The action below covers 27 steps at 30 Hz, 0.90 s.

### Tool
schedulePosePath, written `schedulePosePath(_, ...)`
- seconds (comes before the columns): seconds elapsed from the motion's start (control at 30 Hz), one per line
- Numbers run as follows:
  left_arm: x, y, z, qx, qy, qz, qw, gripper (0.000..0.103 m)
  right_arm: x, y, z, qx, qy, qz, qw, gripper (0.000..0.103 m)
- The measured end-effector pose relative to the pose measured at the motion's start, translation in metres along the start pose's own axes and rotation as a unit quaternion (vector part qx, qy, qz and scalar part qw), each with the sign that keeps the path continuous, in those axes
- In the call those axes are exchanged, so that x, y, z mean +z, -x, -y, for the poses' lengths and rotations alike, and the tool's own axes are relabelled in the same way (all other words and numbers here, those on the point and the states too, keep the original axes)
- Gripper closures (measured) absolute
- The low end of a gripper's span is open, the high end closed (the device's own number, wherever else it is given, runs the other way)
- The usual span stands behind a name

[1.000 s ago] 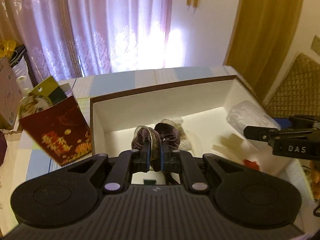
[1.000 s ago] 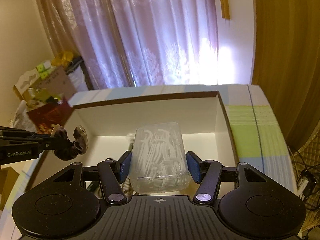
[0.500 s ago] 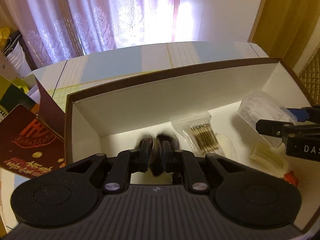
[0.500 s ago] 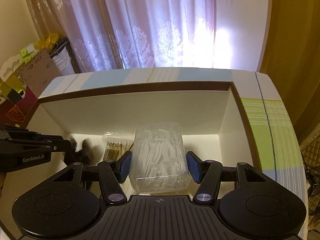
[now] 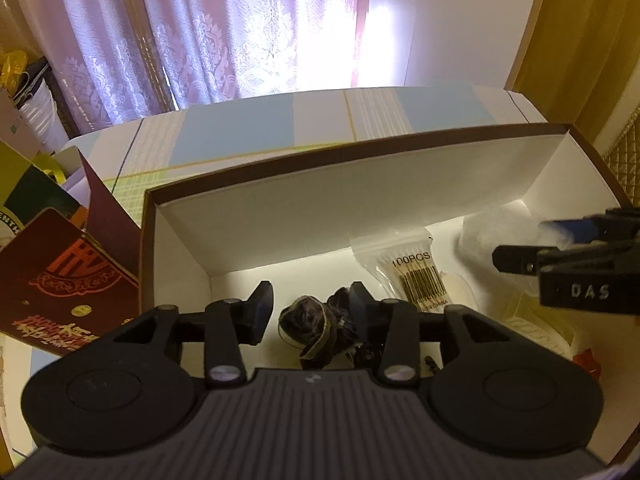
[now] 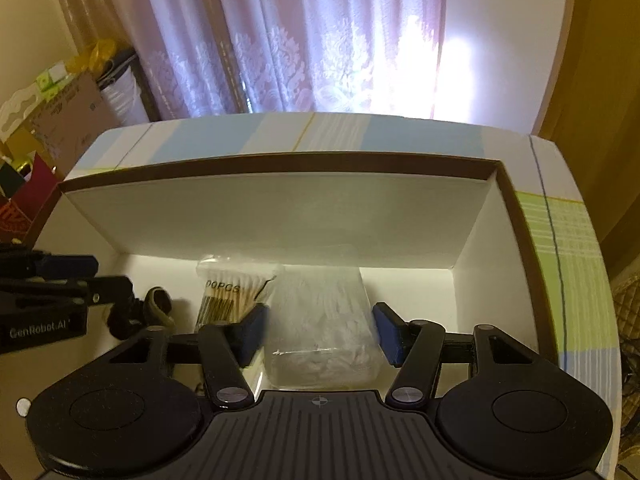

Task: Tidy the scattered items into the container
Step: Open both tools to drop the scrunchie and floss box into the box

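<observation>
The bag of cotton swabs (image 5: 414,276) on the floor of the box (image 5: 360,196) reads "100PCS" above a barcode, with "CHINA" legible at its lower edge. In the left wrist view the right gripper (image 5: 520,262) carries "DAS" on its side; in the right wrist view the left gripper (image 6: 108,284) reads "GenRobot.AI". A dark red carton (image 5: 68,280) left of the box bears gold and red characters too small to read.

Half a second ago both grippers were closed on their loads. Now the left gripper (image 5: 308,308) has its jaws spread, and the dark hair tie (image 5: 316,326) lies loose on the box floor between them. The right gripper (image 6: 320,330) is also spread apart, its pads clear of the clear plastic tub (image 6: 320,320), which sits in the box beside the swabs.
</observation>
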<state>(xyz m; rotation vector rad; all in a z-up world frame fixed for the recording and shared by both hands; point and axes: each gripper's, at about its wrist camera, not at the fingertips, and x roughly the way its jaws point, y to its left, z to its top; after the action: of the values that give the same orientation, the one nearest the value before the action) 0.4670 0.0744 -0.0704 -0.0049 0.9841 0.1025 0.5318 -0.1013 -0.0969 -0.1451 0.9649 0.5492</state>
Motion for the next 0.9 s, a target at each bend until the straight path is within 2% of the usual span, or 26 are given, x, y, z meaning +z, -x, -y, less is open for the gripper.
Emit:
schedulePosePath(0.03,0.001,0.001,0.0,-0.001,0.001,0.001,1.0,0.064,0.0,0.001,0.0,0.001,0.002,0.002,1.0,0.038)
schedulePosePath(0.07,0.001,0.002,0.0,-0.001,0.002,0.002,1.0,0.062,0.0,0.003,-0.001,0.001,0.004,0.006,1.0,0.026)
schedulePosePath(0.1,0.002,0.003,0.001,-0.001,0.001,0.003,1.0,0.06,-0.001,0.007,-0.002,0.001,0.009,0.014,1.0,0.004)
schedulePosePath(0.3,0.0,0.019,0.003,0.002,-0.002,0.013,0.9999,0.048,-0.009,0.04,-0.011,0.018,0.044,0.04,0.998,0.004)
schedulePosePath(0.37,-0.002,0.028,0.003,0.001,0.002,0.019,0.9998,0.039,-0.013,0.053,-0.012,0.024,0.045,0.045,0.998,0.004)
schedulePosePath(0.47,-0.006,0.042,0.004,-0.003,0.001,0.027,0.9996,0.036,-0.023,0.069,-0.013,0.027,0.041,0.055,0.997,0.003)
schedulePosePath(0.53,-0.01,0.053,0.007,-0.005,0.0,0.033,0.9994,0.032,-0.03,0.079,-0.016,0.022,0.038,0.06,0.997,0.0)
schedulePosePath(0.67,-0.019,0.077,0.015,-0.007,0.003,0.049,0.9988,0.022,-0.042,0.097,-0.023,0.01,0.04,0.071,0.997,0.0)
schedulePosePath(0.9,-0.038,0.121,0.029,-0.003,0.007,0.075,0.9971,0.01,-0.065,0.122,-0.032,-0.013,0.041,0.083,0.996,0.0)
